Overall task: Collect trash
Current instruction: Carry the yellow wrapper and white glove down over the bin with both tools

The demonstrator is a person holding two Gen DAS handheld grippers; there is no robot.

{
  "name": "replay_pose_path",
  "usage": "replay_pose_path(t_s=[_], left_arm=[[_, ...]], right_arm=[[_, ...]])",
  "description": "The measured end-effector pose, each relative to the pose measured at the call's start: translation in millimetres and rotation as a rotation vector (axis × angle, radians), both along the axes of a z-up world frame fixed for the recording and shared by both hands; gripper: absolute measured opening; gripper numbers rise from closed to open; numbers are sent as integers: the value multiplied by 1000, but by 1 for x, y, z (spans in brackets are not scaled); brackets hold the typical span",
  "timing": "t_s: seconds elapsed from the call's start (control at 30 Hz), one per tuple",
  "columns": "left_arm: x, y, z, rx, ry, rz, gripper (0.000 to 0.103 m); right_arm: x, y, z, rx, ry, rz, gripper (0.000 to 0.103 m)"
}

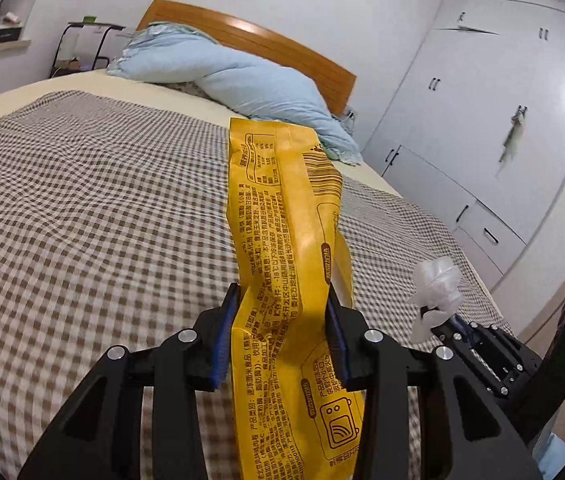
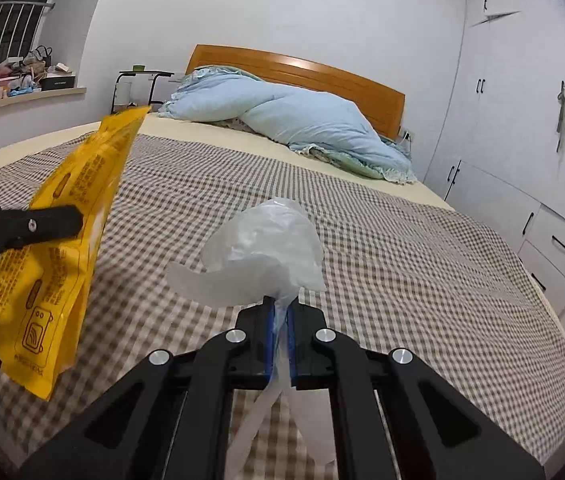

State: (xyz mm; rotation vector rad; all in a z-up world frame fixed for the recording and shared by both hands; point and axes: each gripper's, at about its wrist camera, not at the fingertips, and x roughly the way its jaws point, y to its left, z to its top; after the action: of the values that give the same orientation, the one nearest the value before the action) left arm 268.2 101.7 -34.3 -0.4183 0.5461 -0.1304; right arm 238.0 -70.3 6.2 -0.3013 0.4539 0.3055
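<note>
My left gripper (image 1: 282,300) is shut on a long yellow food wrapper (image 1: 282,216) printed with black text, held above the checked bedspread (image 1: 82,200). The wrapper sticks forward past the fingers and hangs down behind them. My right gripper (image 2: 280,306) is shut on a crumpled clear plastic bag (image 2: 266,248), whose loose tail trails down between the arms. In the right wrist view the yellow wrapper (image 2: 54,248) and the left gripper's finger (image 2: 42,222) show at the left. The left wrist view catches the plastic bag (image 1: 436,284) and the right gripper (image 1: 442,318) at lower right.
A bed with a brown-and-white checked cover (image 2: 402,260) fills both views. A bunched light blue duvet (image 2: 302,124) lies by the wooden headboard (image 2: 322,72). White wardrobes with drawers (image 2: 522,160) line the right wall. A small side table (image 2: 142,80) and a cluttered sill (image 2: 22,76) stand at the far left.
</note>
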Motion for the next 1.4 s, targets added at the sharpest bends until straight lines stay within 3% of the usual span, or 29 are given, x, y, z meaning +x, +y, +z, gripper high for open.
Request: replay_pose_path(t_s=[0.43, 0.97, 1.4], left_arm=[[-79, -34, 10, 33, -82, -62, 37], [-151, -73, -4, 41, -78, -100, 37], [-191, -83, -9, 47, -57, -105, 37]], right_arm=[[-53, -36, 4, 51, 37, 4, 5], [-95, -61, -5, 67, 76, -11, 5], [-125, -81, -8, 86, 98, 3, 5]])
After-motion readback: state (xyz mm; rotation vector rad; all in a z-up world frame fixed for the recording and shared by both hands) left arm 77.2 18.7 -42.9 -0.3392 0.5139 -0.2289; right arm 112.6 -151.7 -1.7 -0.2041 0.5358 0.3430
